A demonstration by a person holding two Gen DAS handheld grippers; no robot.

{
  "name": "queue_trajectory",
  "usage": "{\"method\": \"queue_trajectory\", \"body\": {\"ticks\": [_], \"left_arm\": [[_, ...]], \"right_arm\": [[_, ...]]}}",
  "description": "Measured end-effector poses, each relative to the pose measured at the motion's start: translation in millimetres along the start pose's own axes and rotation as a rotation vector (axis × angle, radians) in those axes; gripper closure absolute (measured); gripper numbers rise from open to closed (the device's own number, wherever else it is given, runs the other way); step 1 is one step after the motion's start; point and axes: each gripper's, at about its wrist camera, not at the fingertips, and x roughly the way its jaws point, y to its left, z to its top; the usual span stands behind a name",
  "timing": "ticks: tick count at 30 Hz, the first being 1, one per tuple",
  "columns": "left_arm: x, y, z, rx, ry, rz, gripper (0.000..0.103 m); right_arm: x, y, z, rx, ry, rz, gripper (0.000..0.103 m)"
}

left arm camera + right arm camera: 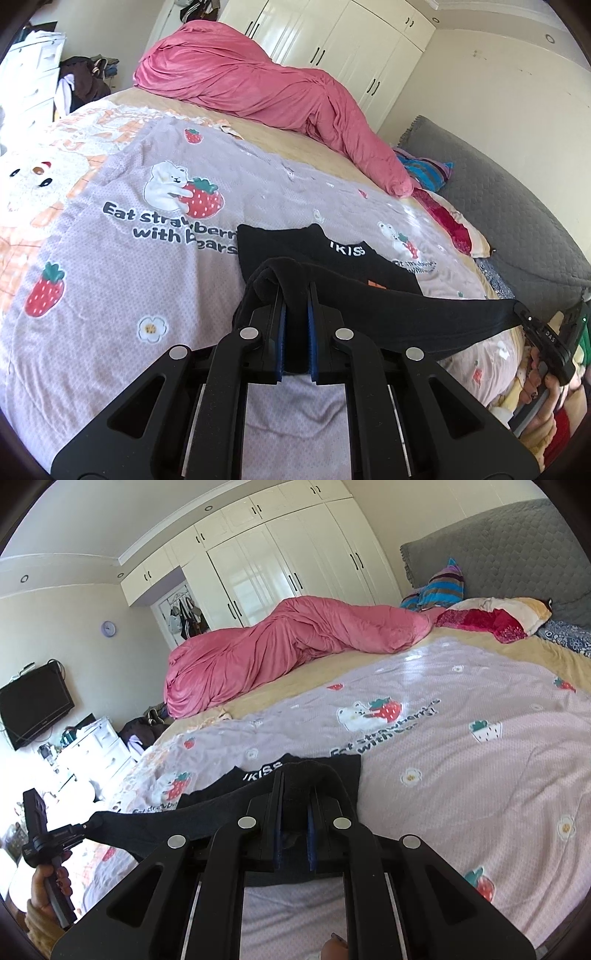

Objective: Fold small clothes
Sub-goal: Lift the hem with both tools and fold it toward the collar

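A small black garment (332, 266) with white lettering lies on the lilac strawberry-print bedspread (129, 266). Its near edge is lifted and stretched taut between both grippers. My left gripper (295, 295) is shut on one corner of that edge. My right gripper (295, 786) is shut on the other corner; it also shows in the left wrist view (524, 314) at the far right. In the right wrist view the garment (266, 771) spreads away ahead, and the left gripper (86, 827) shows at the lower left, pinching the stretched edge.
A bunched pink duvet (258, 81) lies across the far side of the bed. Pillows (491, 618) and a grey headboard (509, 550) stand at the head end. White wardrobes (295, 565) line the far wall. A white dresser (96, 746) and wall TV (35, 705) are beyond the bed's foot.
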Motion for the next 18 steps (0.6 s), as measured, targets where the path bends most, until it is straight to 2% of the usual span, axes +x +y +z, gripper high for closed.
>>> {"method": "queue_trajectory", "body": {"ticks": [12, 18], "left_arm": [[21.3, 4.4, 23.5, -0.029, -0.03, 0.014, 0.099], [42.8, 3.7, 40.0, -0.021, -0.034, 0.051, 0.099]], "right_arm": [[37.0, 0.5, 24.0, -0.005, -0.016, -0.043, 0.094], [71.4, -4.6, 35.8, 0.014, 0.003, -0.081, 0.094]]}}
